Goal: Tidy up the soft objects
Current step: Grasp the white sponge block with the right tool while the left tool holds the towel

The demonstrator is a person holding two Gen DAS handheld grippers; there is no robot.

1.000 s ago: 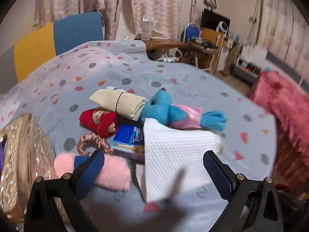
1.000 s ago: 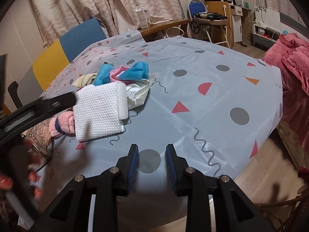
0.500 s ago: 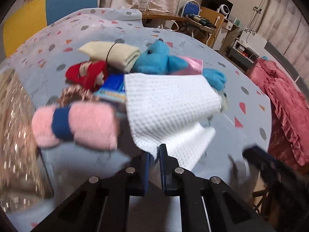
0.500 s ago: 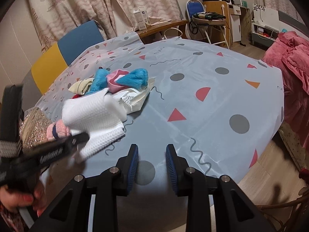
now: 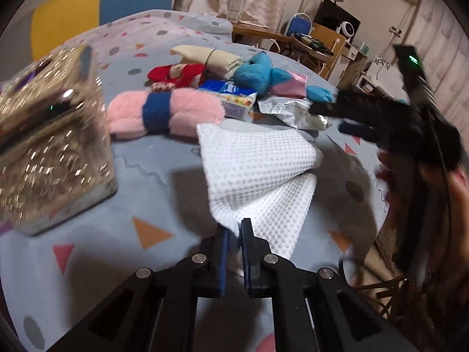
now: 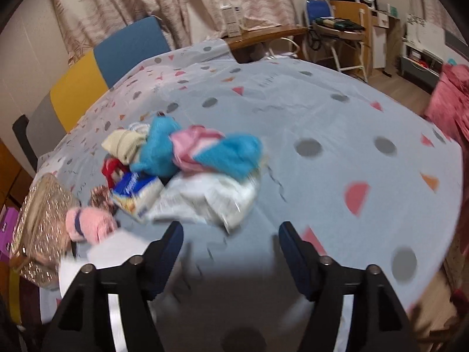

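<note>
The left gripper (image 5: 233, 234) is clamped on the white cloth's (image 5: 258, 170) corner. The right gripper (image 6: 230, 236), jaws just opened and empty, should take the silver packet (image 6: 211, 199) squarely

Home bedroom (curtains (image 6: 205, 3), desk (image 6: 263, 33))

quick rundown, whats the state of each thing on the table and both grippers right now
left gripper: shut on a corner of the white waffle cloth
white waffle cloth: folded, near corner pinched and lifted
right gripper: fingers just opened, nothing between them
pink roll: rolled, blue band around it, lying flat
cream cloth: rolled, dark band around it
blue plush toy: lying on its side
silver foil bag: crumpled, lying flat
tissue pack: lying flat
gold basket: upright
</note>
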